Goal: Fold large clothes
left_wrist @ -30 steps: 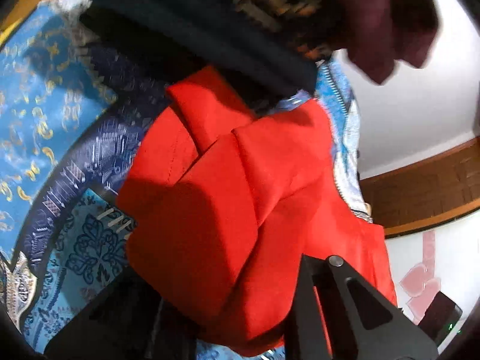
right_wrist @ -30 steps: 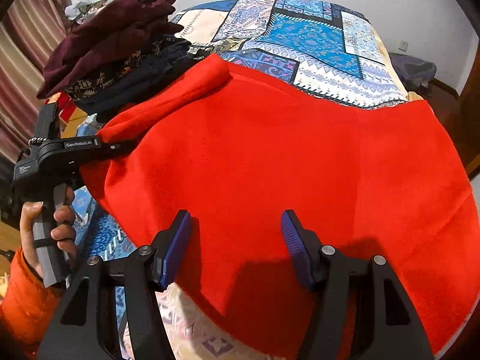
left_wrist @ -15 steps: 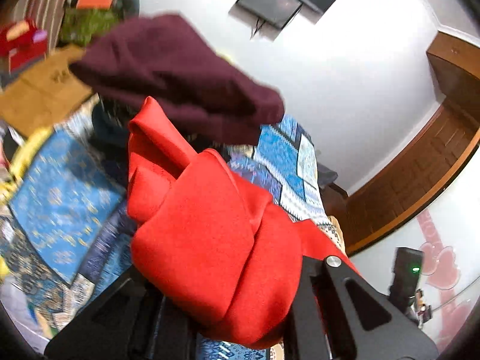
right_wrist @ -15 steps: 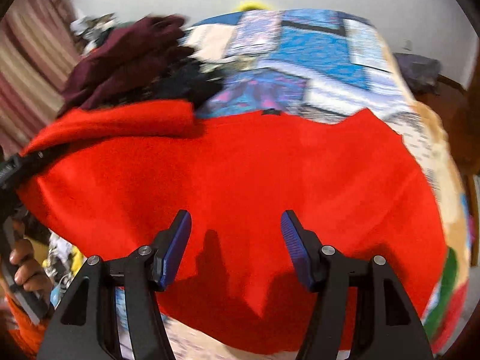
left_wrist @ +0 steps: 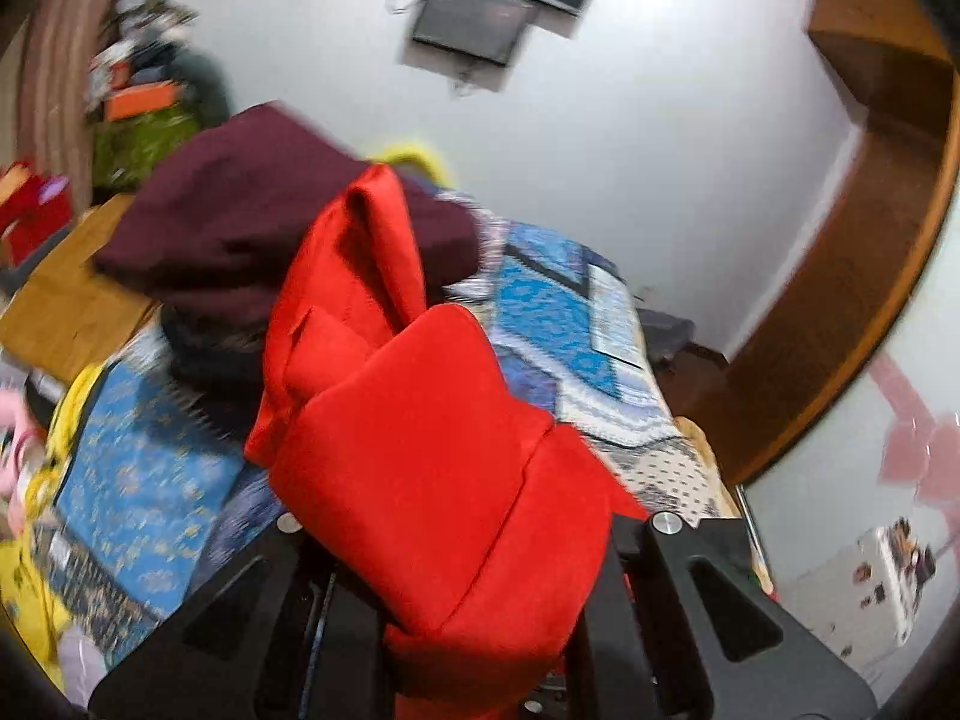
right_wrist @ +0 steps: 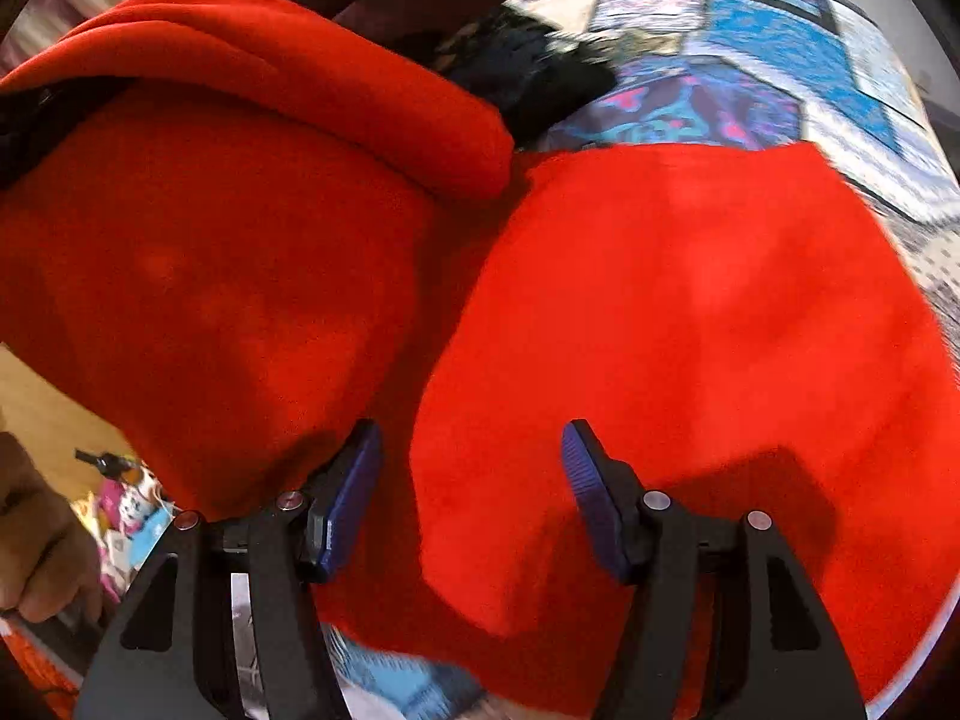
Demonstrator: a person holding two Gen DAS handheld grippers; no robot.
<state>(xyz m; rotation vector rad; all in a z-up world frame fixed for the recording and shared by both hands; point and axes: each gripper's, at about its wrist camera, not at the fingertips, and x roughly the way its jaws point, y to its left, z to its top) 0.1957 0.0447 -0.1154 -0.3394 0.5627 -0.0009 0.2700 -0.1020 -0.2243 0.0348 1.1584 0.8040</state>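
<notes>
A large red fleece garment (right_wrist: 690, 300) lies spread on the patterned blue bedspread (right_wrist: 780, 48). My left gripper (left_wrist: 474, 618) is shut on a bunched part of the red garment (left_wrist: 420, 450), which is lifted and drapes over its fingers, hiding the pads. In the right wrist view that lifted side hangs as a red fold (right_wrist: 210, 252) at the left. My right gripper (right_wrist: 474, 498) stands open just above the spread cloth, blue pads (right_wrist: 354, 480) apart with nothing pressed between them.
A pile of dark maroon and black clothes (left_wrist: 240, 228) sits at the far side of the bed. A person's hand (right_wrist: 42, 546) shows at the lower left. A white wall with a mounted screen (left_wrist: 480, 18) and a wooden door frame (left_wrist: 870, 240) lie behind.
My left gripper has risen with the red cloth, and its view has tipped from the bed up to the wall. The lifted red fold has come over toward my right gripper, which shifted across the cloth.
</notes>
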